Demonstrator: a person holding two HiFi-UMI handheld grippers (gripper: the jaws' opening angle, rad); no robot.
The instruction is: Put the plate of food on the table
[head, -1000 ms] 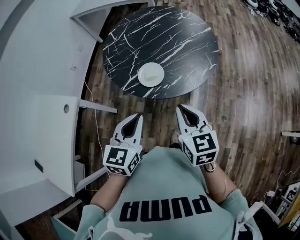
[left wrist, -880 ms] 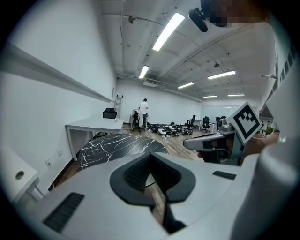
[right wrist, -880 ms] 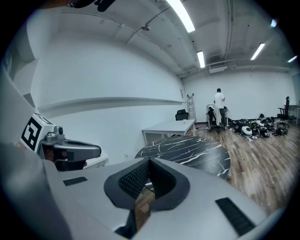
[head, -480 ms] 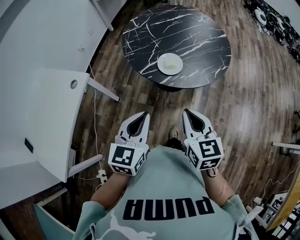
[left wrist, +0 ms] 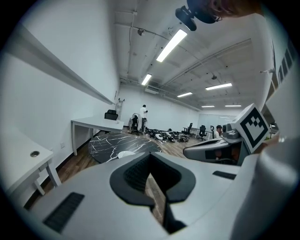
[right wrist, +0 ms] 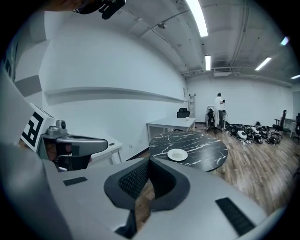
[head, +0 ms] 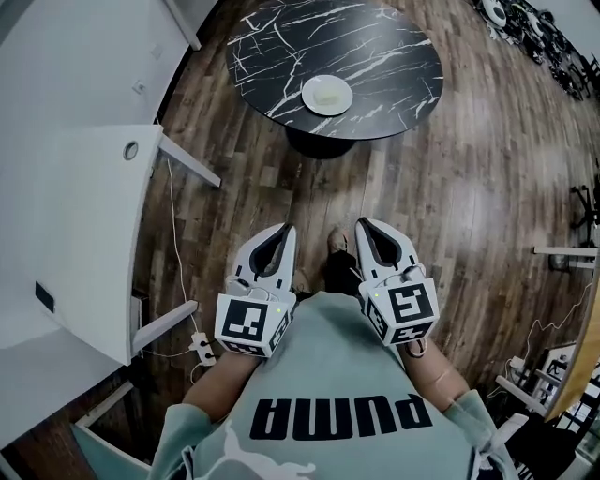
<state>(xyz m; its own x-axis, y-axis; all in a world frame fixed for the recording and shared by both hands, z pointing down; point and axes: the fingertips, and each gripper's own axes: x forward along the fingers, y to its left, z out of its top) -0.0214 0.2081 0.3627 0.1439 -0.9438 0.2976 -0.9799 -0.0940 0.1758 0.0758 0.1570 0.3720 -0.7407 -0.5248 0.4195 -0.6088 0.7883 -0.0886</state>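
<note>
A white plate (head: 327, 95) with pale food rests on the round black marble table (head: 394, 56), near its front edge. It shows too in the right gripper view as the plate (right wrist: 177, 154) on the table (right wrist: 204, 145), and the left gripper view catches only the plate's edge (left wrist: 125, 153) beyond the jaws. My left gripper (head: 284, 231) and right gripper (head: 364, 226) are held side by side at my chest, well short of the table. Both are shut with nothing in them.
A white desk (head: 75, 216) fills the left side, with a cable (head: 178, 262) and a power strip (head: 199, 348) on the wooden floor beside it. Another white desk (right wrist: 168, 124) stands behind the round table. Far off are a person (right wrist: 219, 110) and scattered gear (head: 539, 28).
The table and plate have slid upward and away in the head view over the second. Both grippers stay shut and level in front of my chest.
</note>
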